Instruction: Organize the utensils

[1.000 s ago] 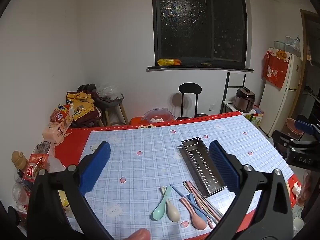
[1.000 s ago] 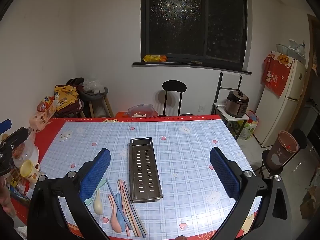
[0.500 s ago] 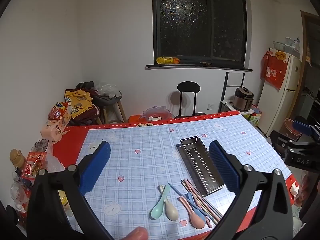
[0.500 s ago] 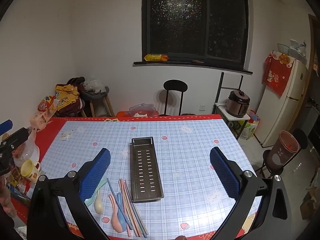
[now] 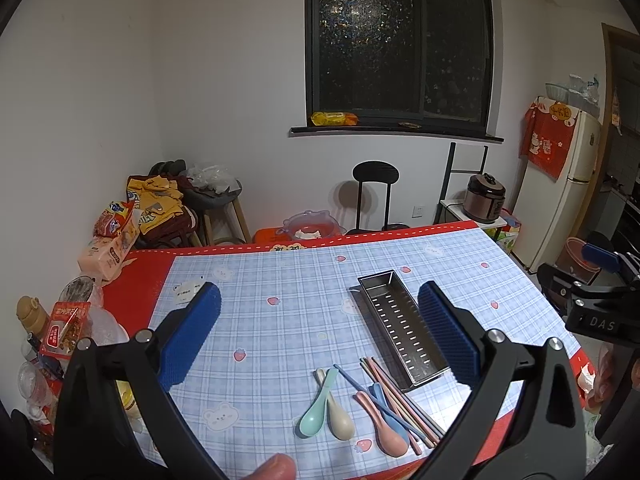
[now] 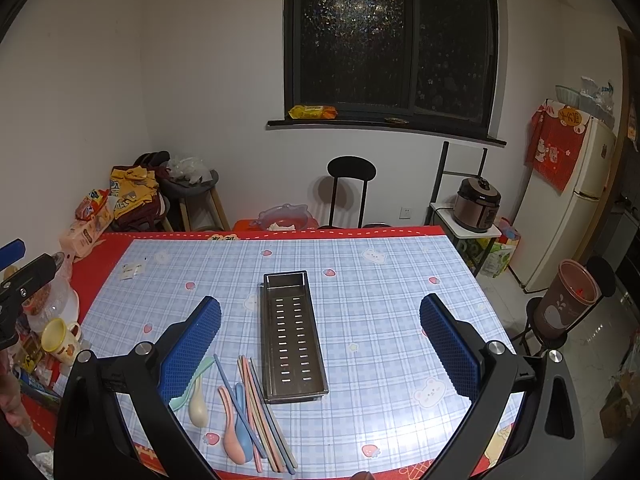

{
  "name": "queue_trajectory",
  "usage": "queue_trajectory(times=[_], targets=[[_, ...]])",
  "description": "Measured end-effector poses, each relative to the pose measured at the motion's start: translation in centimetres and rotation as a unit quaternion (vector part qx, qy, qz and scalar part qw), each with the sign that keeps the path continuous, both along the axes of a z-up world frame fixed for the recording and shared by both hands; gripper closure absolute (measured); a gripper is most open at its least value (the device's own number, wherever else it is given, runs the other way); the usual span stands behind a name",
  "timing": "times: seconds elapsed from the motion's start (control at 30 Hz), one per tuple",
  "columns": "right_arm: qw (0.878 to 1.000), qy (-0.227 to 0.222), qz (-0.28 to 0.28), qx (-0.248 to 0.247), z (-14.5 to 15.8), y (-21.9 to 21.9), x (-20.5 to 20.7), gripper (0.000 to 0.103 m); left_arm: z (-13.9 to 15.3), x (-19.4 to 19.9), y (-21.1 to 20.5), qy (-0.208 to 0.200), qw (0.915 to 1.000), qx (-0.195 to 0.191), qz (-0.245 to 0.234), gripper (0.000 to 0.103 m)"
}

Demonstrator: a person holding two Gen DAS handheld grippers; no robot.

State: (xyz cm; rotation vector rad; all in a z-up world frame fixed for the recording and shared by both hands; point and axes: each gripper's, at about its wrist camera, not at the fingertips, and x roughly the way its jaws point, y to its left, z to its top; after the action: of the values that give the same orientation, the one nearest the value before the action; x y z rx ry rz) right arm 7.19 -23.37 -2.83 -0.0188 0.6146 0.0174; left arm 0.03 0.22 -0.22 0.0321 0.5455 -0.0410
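Left gripper (image 5: pixel 320 336): jaws spread wide, blue pads facing each other, nothing between them, held above the table. A fingertip (image 5: pixel 276 466) shows at the bottom edge. Right gripper (image 6: pixel 320 344): jaws equally wide, nothing held, level.

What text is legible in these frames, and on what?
"DAS" on the black body of the right gripper, as seen from the left wrist view; the word may run on out of sight.
Snack packets, red packet at the table's left edge, red cloth on the fridge, red tablecloth border: printing visible, too small or blurred to read.
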Motion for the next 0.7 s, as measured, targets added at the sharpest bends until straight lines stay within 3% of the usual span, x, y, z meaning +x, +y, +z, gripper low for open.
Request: queue_trajectory(times=[0.7], targets=[[1.0, -0.004, 0.005, -0.004, 0.14, -0.03, -0.18, 0.005, 0.2, 0.01, 0.33, -0.001, 1.0, -0.002, -0.001, 0.006]])
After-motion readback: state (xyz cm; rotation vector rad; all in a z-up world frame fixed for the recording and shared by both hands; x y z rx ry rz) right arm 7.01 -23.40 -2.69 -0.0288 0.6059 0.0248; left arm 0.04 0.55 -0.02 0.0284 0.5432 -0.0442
